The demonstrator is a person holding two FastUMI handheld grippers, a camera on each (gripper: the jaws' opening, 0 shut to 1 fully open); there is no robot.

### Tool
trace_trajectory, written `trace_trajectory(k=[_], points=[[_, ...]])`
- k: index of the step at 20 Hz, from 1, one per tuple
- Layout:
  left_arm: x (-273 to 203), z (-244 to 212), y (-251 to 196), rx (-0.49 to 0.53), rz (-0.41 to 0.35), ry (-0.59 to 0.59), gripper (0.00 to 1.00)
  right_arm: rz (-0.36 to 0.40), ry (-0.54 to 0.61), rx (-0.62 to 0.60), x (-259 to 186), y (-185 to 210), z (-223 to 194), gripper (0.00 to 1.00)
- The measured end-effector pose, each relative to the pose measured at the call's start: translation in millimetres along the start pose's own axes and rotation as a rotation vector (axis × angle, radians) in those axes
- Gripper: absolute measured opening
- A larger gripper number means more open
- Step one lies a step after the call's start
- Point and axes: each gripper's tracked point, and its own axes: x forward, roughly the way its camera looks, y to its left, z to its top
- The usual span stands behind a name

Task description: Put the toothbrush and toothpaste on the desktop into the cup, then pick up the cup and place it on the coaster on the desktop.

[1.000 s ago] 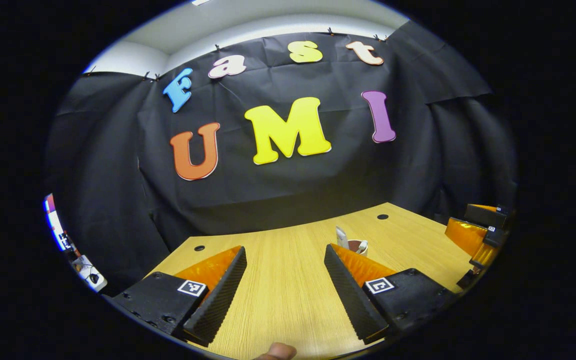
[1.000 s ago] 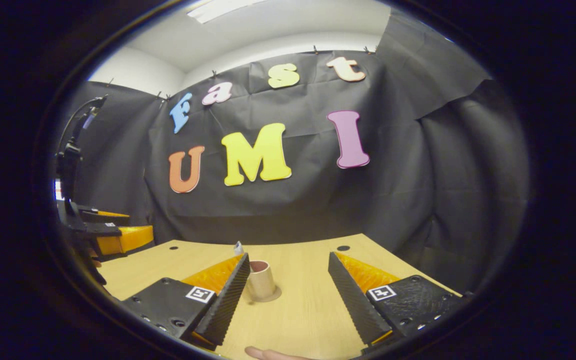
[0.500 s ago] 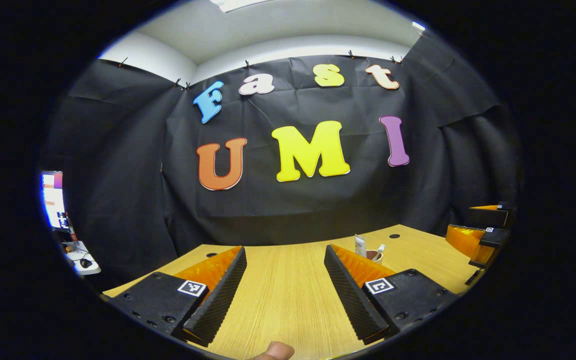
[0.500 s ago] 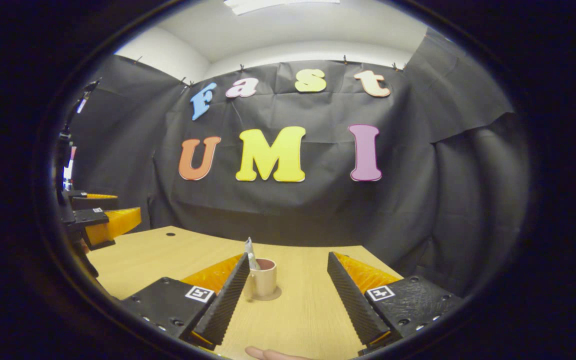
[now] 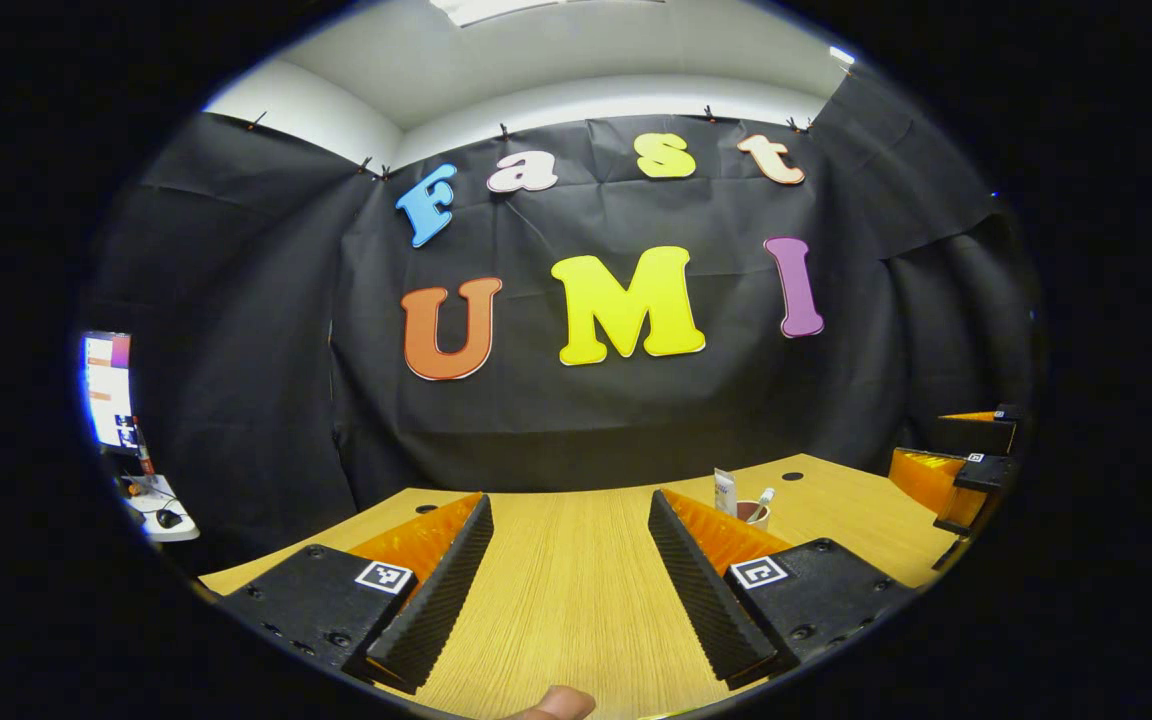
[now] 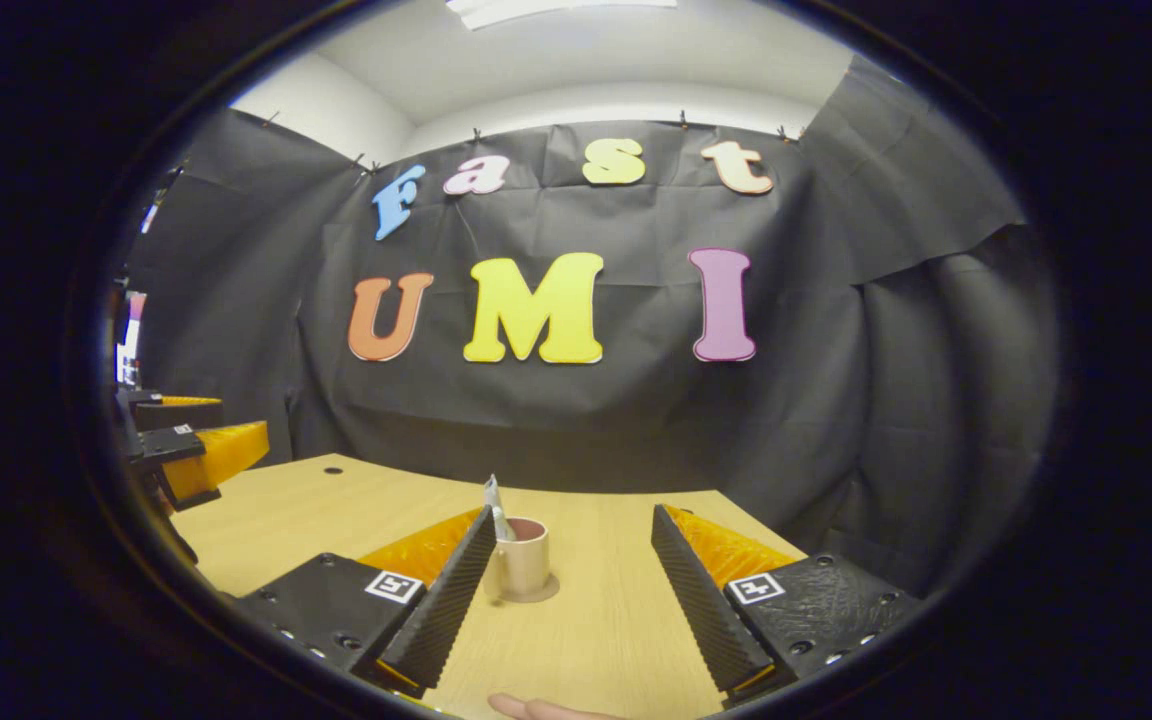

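Now, from left to right in the right gripper view, the left claw [image 6: 198, 452] shows at the far left edge above the wooden worktop [image 6: 596, 620]; nearer the middle the cup [image 6: 522, 558] stands upright on the round coaster [image 6: 526, 594], with the toothpaste [image 6: 494, 503] sticking up out of it. The right claw [image 6: 564, 585] hangs spread wide and holds nothing, the cup just beside its left finger. In the left gripper view the left claw [image 5: 566, 580] is likewise wide apart and empty over bare worktop; the cup [image 5: 751, 514] with toothpaste [image 5: 725, 490] and toothbrush [image 5: 762, 502] stands beyond its right finger, and the right claw [image 5: 951, 478] shows at the far right
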Motion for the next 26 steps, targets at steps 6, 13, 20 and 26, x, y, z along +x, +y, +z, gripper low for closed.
trace_trajectory(k=[6,13,20,26], points=[[-5,-10,10,-0.009,0.038,0.015,0.99,-0.013,0.023,0.005,5,-1,-8,0.95],[-5,-35,21,-0.045,0.023,0.053,0.99,-0.011,0.009,0.001,1,5,-3,0.95],[-3,-48,22,-0.059,0.011,0.072,0.99,-0.015,0.014,0.007,0,6,-3,0.95],[-3,-51,25,-0.059,0.015,0.071,0.99,-0.017,0.030,0.013,3,4,-8,0.94]])
